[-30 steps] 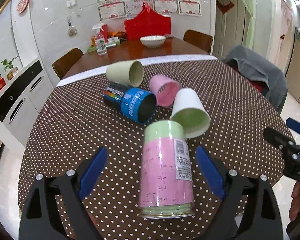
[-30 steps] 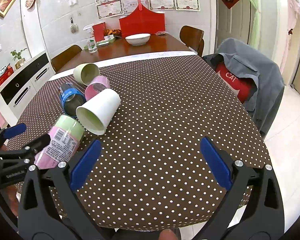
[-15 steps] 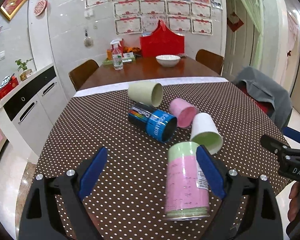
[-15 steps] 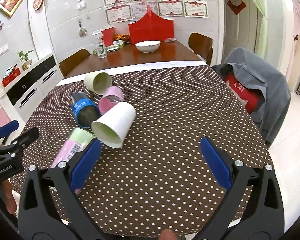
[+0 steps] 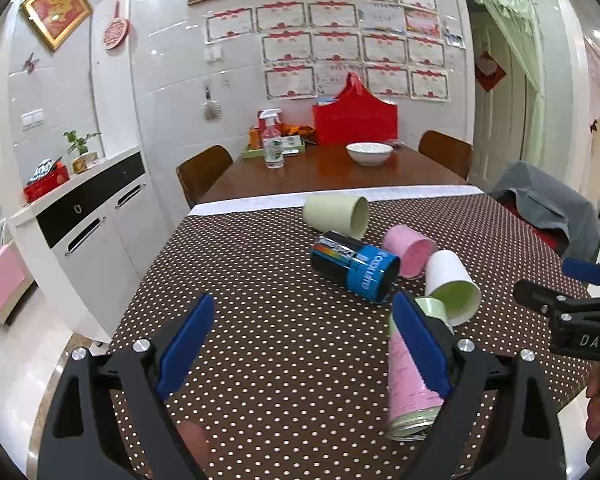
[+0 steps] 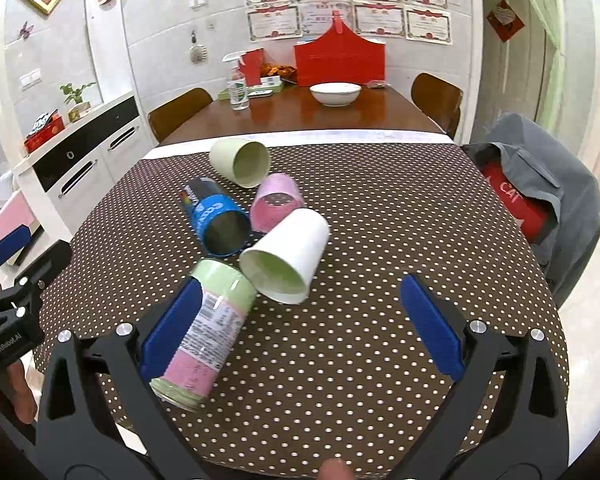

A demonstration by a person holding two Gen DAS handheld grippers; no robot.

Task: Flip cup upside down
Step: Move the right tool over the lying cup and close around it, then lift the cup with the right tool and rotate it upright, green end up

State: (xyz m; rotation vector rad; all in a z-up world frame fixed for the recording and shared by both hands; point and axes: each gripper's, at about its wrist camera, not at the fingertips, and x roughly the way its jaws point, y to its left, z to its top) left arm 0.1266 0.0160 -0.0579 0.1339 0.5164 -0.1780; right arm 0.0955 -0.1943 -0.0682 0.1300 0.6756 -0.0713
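Several cups lie on their sides on the brown dotted tablecloth (image 5: 268,320). A pink-and-green cup (image 5: 408,392) (image 6: 204,332) lies nearest. Beyond it lie a white cup with green inside (image 5: 452,288) (image 6: 288,256), a blue-and-black cup (image 5: 356,266) (image 6: 216,216), a pink cup (image 5: 408,250) (image 6: 276,202) and a pale green cup (image 5: 336,214) (image 6: 240,160). My left gripper (image 5: 300,344) is open and empty, left of the pink-and-green cup. My right gripper (image 6: 296,324) is open and empty; its left finger partly hides that cup.
Beyond the cloth, the wooden table (image 5: 324,172) holds a white bowl (image 5: 369,153), a spray bottle (image 5: 272,144) and a red box (image 5: 354,120). A chair with a grey jacket (image 6: 540,188) stands at the right. A white cabinet (image 5: 84,220) stands at the left.
My left gripper has drawn back and swung left, so the pink-and-green cup is no longer between its fingers. My right gripper has shifted left toward the cups. The cups have not moved.
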